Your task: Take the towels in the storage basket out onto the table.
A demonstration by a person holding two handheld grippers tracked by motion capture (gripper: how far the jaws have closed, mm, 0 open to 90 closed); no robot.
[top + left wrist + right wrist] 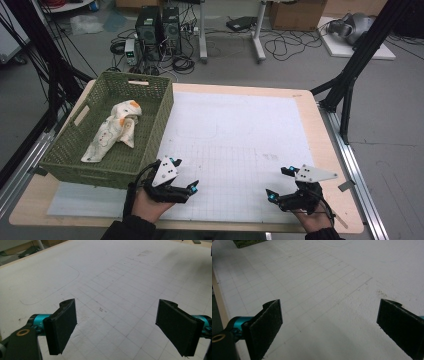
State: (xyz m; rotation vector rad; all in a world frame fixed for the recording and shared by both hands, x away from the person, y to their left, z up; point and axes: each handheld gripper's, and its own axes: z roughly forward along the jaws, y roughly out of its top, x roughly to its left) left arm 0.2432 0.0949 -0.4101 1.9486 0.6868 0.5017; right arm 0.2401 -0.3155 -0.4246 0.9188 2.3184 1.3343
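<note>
Left hand-held gripper (186, 186): spread, empty, beside basket (65, 147).
Right hand-held gripper (278, 184): spread, empty, over tabletop (240, 135).
Cloth (114, 130): crumpled inside basket.
Advice: reach over the rim (left side nearest), pinch a raised fold.

Both hands low at the near edge, each with its gripper open and holding nothing.

The left gripper (186, 181), held in the person's left hand (145, 205), points up and to the right in the high view, its grey three-cornered plate tilted on top; in the left gripper view its two black pads (62, 326) stand wide apart. The right gripper (278, 183), in the right hand (314, 220), points leftward, its pads (265, 327) equally spread. The two grippers sit well apart, dark sleeves showing at both wrists.
</note>
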